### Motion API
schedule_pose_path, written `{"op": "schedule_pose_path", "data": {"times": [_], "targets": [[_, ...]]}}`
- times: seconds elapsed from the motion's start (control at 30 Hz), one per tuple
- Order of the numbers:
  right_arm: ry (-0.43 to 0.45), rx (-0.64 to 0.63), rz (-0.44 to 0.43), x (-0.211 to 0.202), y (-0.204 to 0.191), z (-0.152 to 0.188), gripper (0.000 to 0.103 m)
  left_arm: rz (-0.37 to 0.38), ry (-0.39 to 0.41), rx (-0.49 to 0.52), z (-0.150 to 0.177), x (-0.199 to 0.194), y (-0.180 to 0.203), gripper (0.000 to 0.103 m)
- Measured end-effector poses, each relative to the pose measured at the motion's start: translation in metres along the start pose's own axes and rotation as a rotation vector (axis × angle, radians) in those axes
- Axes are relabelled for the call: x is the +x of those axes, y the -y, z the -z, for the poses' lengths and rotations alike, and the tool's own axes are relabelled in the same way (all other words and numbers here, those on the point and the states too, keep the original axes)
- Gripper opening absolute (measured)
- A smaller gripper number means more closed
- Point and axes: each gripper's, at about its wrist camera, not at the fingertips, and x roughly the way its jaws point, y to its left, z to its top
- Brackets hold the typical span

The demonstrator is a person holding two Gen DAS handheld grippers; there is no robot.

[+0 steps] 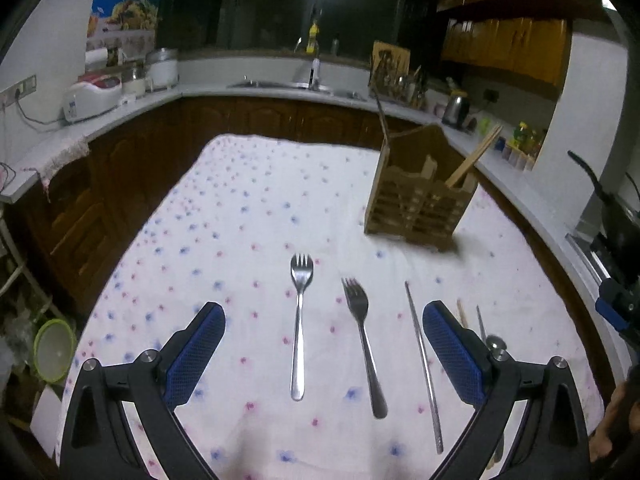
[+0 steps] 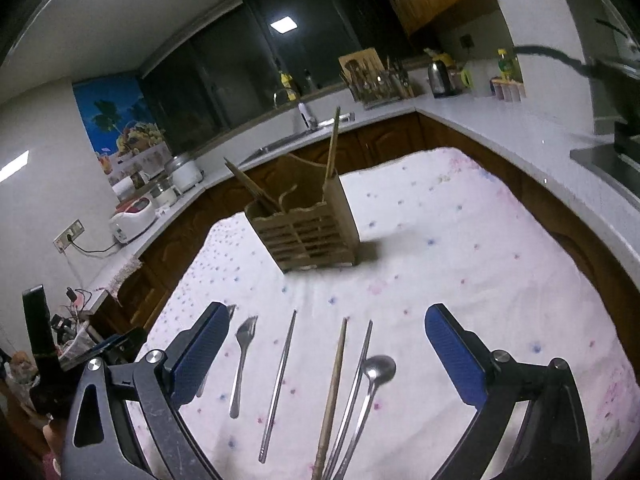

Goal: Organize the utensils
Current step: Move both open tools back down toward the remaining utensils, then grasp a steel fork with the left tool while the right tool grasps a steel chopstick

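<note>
Two metal forks point(image 1: 298, 328) point(image 1: 362, 340) lie side by side on the flowered tablecloth point(image 1: 248, 216), both between the fingers of my open left gripper point(image 1: 324, 310). To their right lie a metal chopstick point(image 1: 424, 368) and, partly hidden by the right finger, a spoon point(image 1: 496, 345). A wooden utensil holder point(image 1: 416, 204) stands further back with wooden chopsticks point(image 1: 474, 158) in it. My right gripper point(image 2: 327, 312) is open above a metal chopstick point(image 2: 278, 384), a wooden chopstick point(image 2: 332, 396), a second metal chopstick point(image 2: 354, 392) and the spoon point(image 2: 378, 368). The holder point(image 2: 312, 232) is behind them.
A kitchen counter point(image 1: 132, 108) wraps around the table, with a rice cooker point(image 1: 92, 96), sink point(image 1: 296, 84), dish rack point(image 1: 396, 80) and kettle point(image 1: 456, 108). A green-rimmed bowl point(image 1: 54, 354) sits low at the left. The other gripper point(image 1: 616, 308) shows at the right edge.
</note>
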Motion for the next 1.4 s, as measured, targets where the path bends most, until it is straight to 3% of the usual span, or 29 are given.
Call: {"op": "schedule_pose_path", "data": {"times": [0.23, 0.43, 0.7, 0.8, 0.97, 1.4], "targets": [[-0.064, 0.010, 0.031, 0.019, 0.005, 0.010, 0.099, 0.003, -0.073, 0.000, -0.005, 0.017, 0.000, 0.099], [-0.091, 0.008, 0.034, 0.029, 0.006, 0.011, 0.093, 0.007, -0.078, 0.051, -0.007, 0.024, 0.013, 0.098], [-0.141, 0.015, 0.045, 0.044, 0.012, 0.013, 0.076, 0.023, -0.122, 0.070, -0.005, 0.045, 0.020, 0.082], [-0.160, 0.012, 0.045, 0.051, 0.013, 0.013, 0.068, 0.022, -0.138, 0.077, -0.007, 0.053, 0.022, 0.080], [-0.222, 0.010, 0.057, 0.071, 0.016, 0.014, 0.048, 0.034, -0.173, 0.085, -0.011, 0.071, 0.025, 0.076], [-0.350, -0.018, 0.079, 0.126, 0.020, 0.018, 0.032, 0.046, -0.301, 0.078, -0.021, 0.143, 0.028, 0.070]]}}
